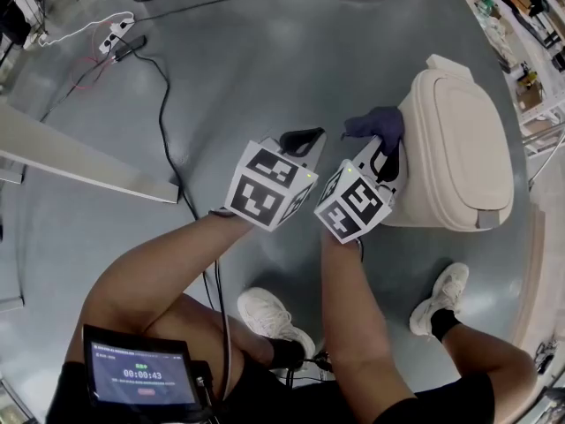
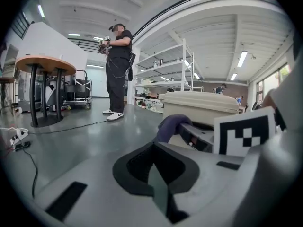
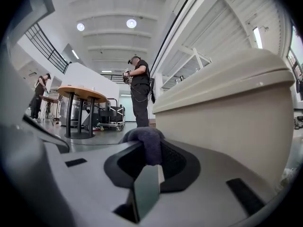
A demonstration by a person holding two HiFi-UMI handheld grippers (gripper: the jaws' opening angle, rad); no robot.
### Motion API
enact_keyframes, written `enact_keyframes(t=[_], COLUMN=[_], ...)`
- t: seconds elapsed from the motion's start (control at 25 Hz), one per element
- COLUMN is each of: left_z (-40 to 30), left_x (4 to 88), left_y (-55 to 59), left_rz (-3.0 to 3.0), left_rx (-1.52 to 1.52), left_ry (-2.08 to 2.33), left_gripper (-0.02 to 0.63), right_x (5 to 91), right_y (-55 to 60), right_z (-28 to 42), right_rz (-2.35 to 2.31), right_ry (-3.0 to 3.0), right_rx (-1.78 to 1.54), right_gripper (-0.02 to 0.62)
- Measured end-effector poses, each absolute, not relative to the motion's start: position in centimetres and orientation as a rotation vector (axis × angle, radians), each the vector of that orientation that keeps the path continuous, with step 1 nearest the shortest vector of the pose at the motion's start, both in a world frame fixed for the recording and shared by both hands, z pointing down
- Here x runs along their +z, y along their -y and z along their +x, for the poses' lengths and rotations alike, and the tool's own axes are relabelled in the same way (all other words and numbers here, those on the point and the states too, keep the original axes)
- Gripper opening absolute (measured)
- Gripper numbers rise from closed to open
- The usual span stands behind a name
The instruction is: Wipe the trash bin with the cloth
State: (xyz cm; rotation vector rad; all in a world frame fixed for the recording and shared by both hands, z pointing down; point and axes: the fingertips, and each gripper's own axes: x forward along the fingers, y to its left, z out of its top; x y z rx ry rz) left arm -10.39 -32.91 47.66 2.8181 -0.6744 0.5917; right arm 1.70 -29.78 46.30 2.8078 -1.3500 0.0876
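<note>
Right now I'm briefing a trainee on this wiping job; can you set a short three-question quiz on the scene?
1. True or false: the left hand-held gripper holds the cloth.
2. The lid of the trash bin is: A) shut, B) propped open, C) missing.
3. Which hand-held gripper is nearer the trash bin?
Key: 1 false, the right hand-held gripper is shut on it; 2 A; 3 the right.
</note>
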Motion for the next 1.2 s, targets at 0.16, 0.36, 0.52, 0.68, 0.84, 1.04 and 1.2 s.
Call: enact_keyframes(t=[0.16,0.36,0.52,0.68,0.84,1.04,1.2], left_z=[-10.0,-9.3,-9.8,-10.1,-10.3,-10.6,-10.5], left_x=[47.5,47.6,48.4,48.7,49.5,50.4,50.8], left_y=[32.6,31.7,31.8,31.9,32.2,32.3,32.5], left_rz=[2.852,2.88,2.887,2.898,2.887,2.825,2.812], left_rx=[0.596,0.609,0.641,0.661,0.7,0.734,0.745], left_ry=[0.647,0.598,0.599,0.603,0.6,0.61,0.622], left_gripper=[-0.003,-0.003,-0.003,-0.003,-0.003,-0.003,-0.003], right_x=[47.6,51.0,54.8,58.7,61.7,64.6,66.1], right_y=[30.3,30.7,30.7,30.3,30.6,30.8,30.6], right_z=[2.4,2.1,2.0,2.2,2.0,2.0,2.1], right_rz=[2.798,2.718,2.646,2.58,2.528,2.439,2.39], right_ry=[1.327,1.324,1.314,1.273,1.253,1.254,1.269], right_rx=[0.129,0.213,0.285,0.372,0.444,0.49,0.517], right_gripper=[0.066,0.066,0.066,0.066,0.066,0.066,0.066])
